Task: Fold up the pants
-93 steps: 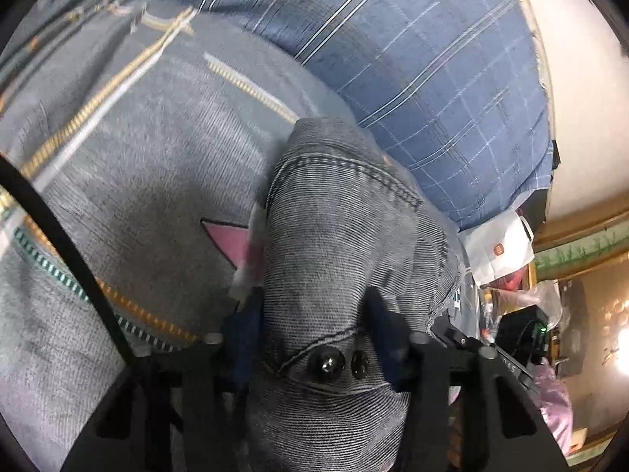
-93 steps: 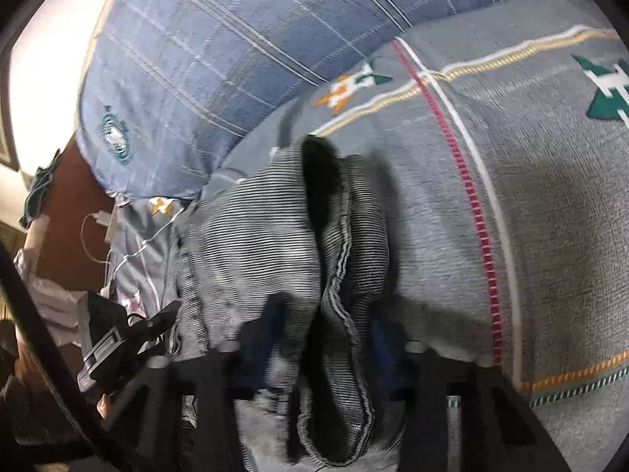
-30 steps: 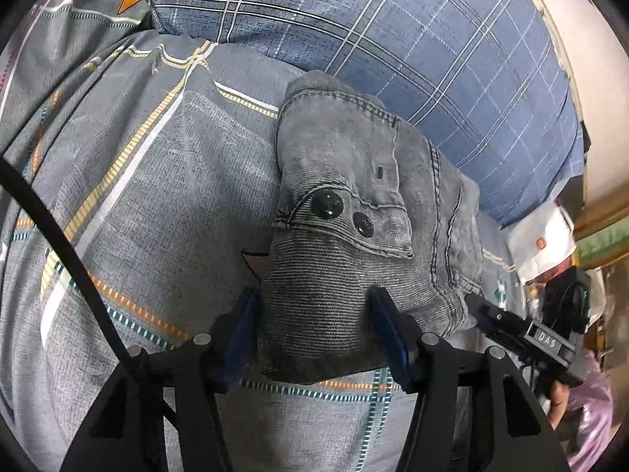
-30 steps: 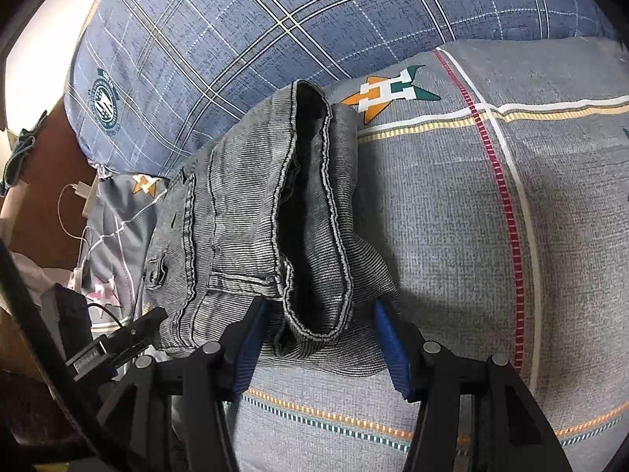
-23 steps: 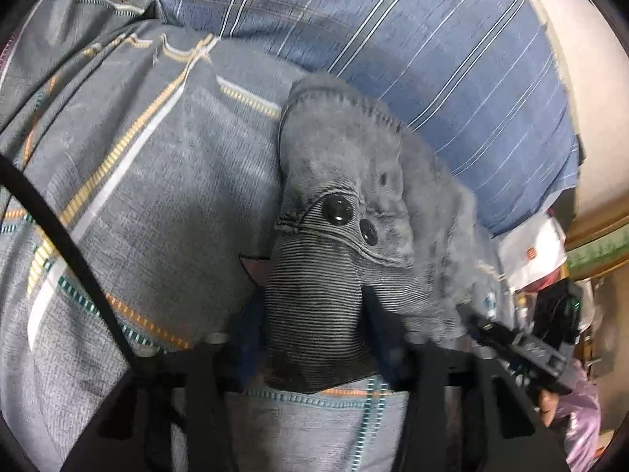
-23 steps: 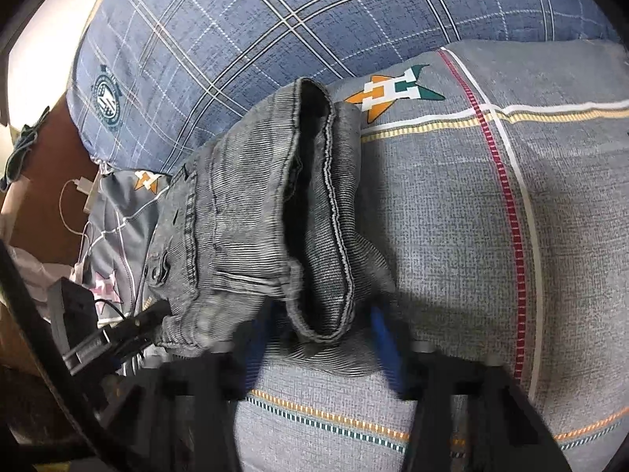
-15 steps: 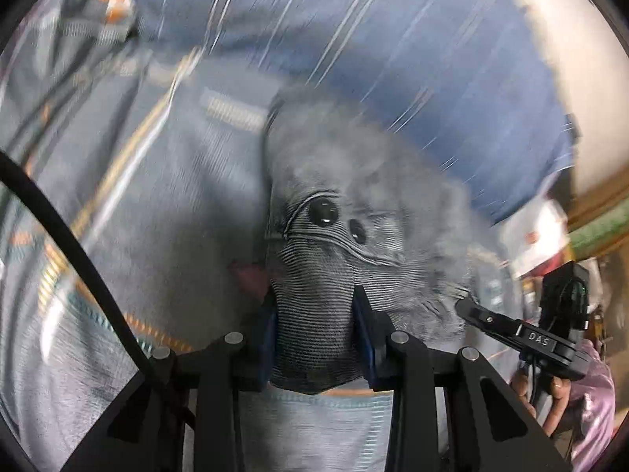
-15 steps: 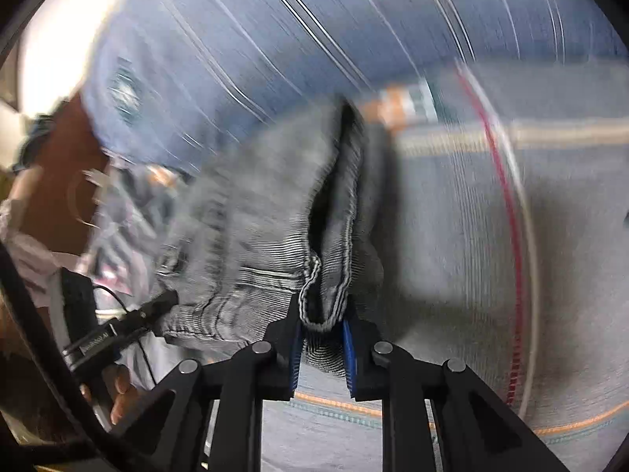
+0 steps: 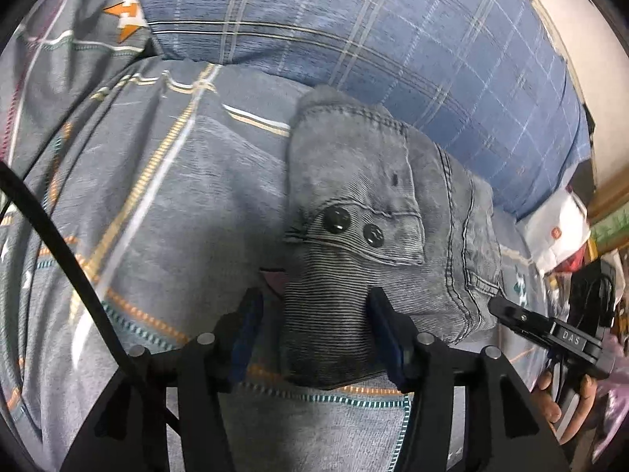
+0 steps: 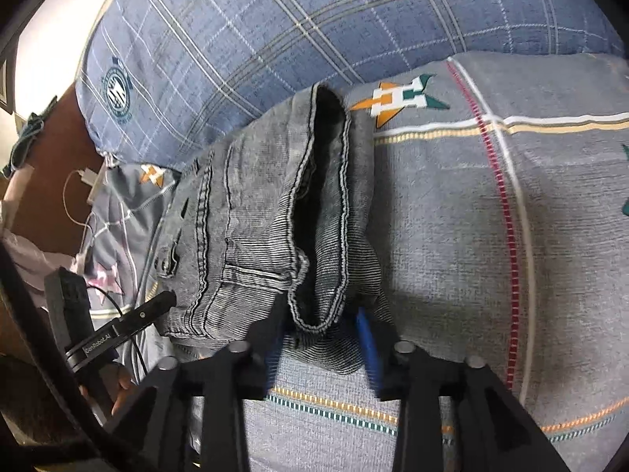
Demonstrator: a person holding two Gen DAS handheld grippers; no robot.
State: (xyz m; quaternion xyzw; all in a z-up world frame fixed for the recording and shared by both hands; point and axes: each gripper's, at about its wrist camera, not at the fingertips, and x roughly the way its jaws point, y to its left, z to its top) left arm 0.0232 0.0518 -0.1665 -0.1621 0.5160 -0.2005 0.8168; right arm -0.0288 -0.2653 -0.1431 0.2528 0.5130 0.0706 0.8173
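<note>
The grey denim pants [image 9: 361, 212] lie folded into a compact bundle on the grey patterned bedspread [image 9: 149, 196], with two black buttons on top. My left gripper [image 9: 314, 328] is open, its jaws standing either side of the bundle's near edge. In the right wrist view the pants [image 10: 267, 212] show a hemmed leg opening facing up. My right gripper [image 10: 320, 344] is open around the near end of that hem, its blue pad [image 10: 367, 348] apart from the cloth.
A blue plaid pillow [image 9: 393, 39] lies behind the pants, also in the right wrist view [image 10: 275, 31]. The other gripper and hand show at the right edge [image 9: 566, 338] and at the left edge [image 10: 98, 338]. A white bag [image 9: 558, 232] and cables [image 10: 82, 196] lie beside the bed.
Half a second ago both grippers were shut on the near edge of the pants. Both have opened and let go, and the bundle rests on the bedspread.
</note>
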